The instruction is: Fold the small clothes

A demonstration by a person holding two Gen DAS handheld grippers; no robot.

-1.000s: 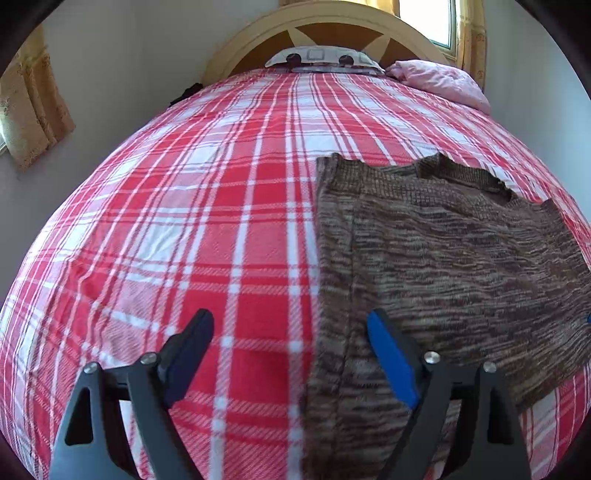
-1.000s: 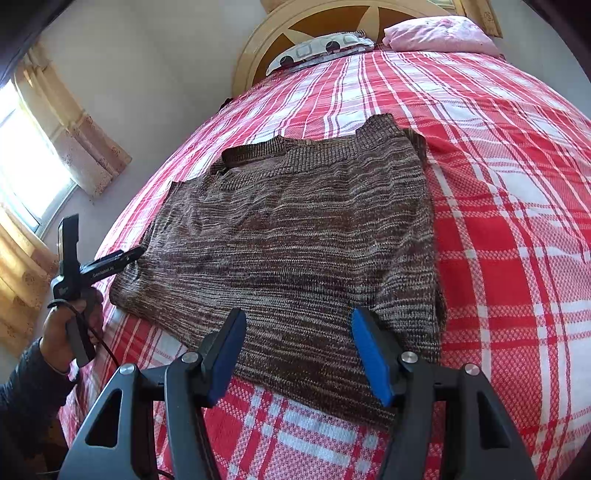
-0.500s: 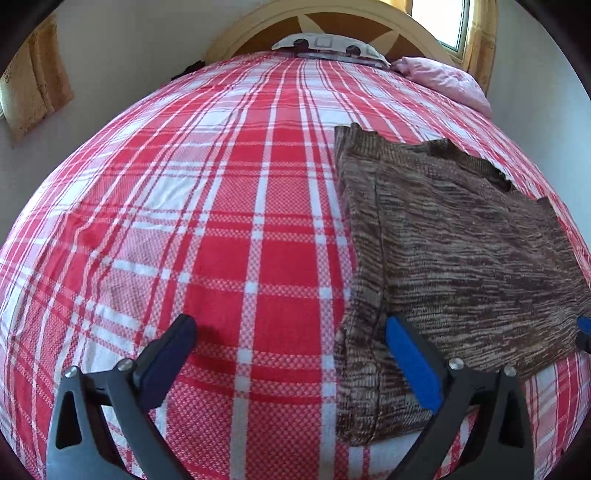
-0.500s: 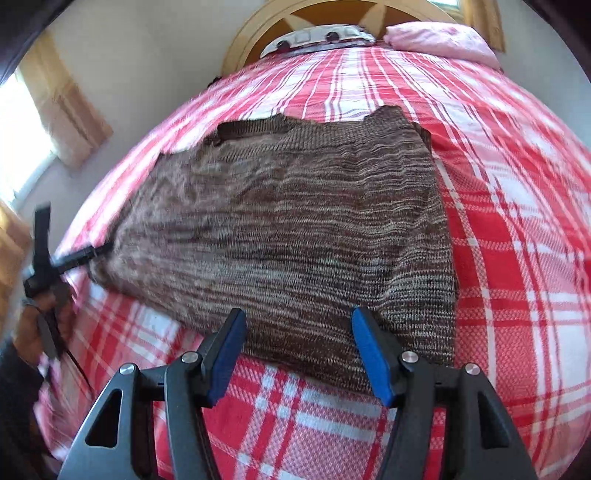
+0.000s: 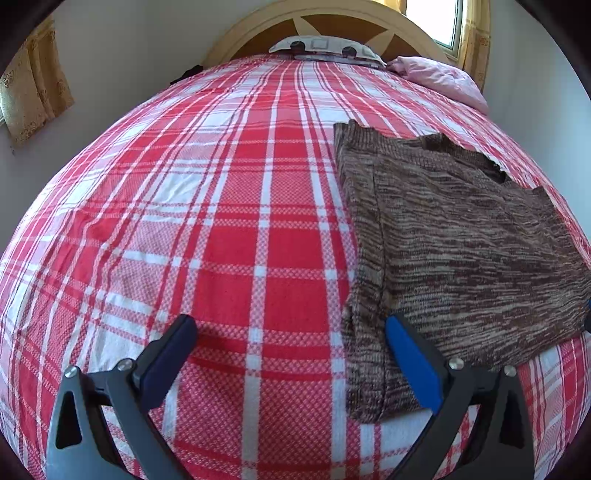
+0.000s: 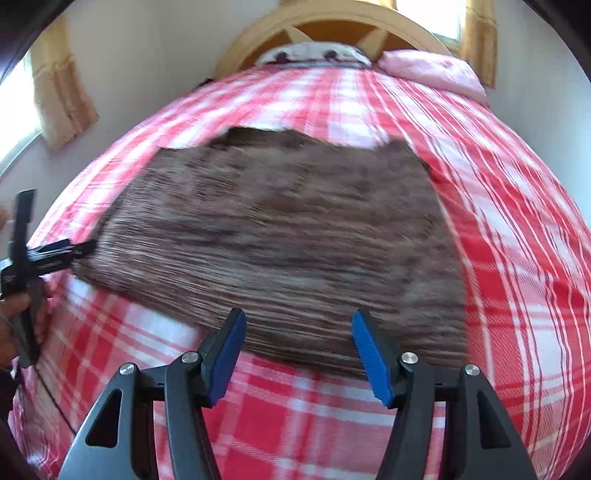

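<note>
Left gripper hangs over the bed with its jaws spread wide after just opening; the near left edge of the brown sweater lies between its fingers, unpinched. Right gripper hovers above the sweater's near hem, jaws parted about halfway and holding nothing (its view is blurred). That sweater lies flat on the red plaid cover, sides folded in, neckline toward the headboard, where a pink pillow rests.

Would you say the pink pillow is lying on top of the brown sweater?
No, the pink pillow lies by the headboard, apart from the brown sweater.
</note>
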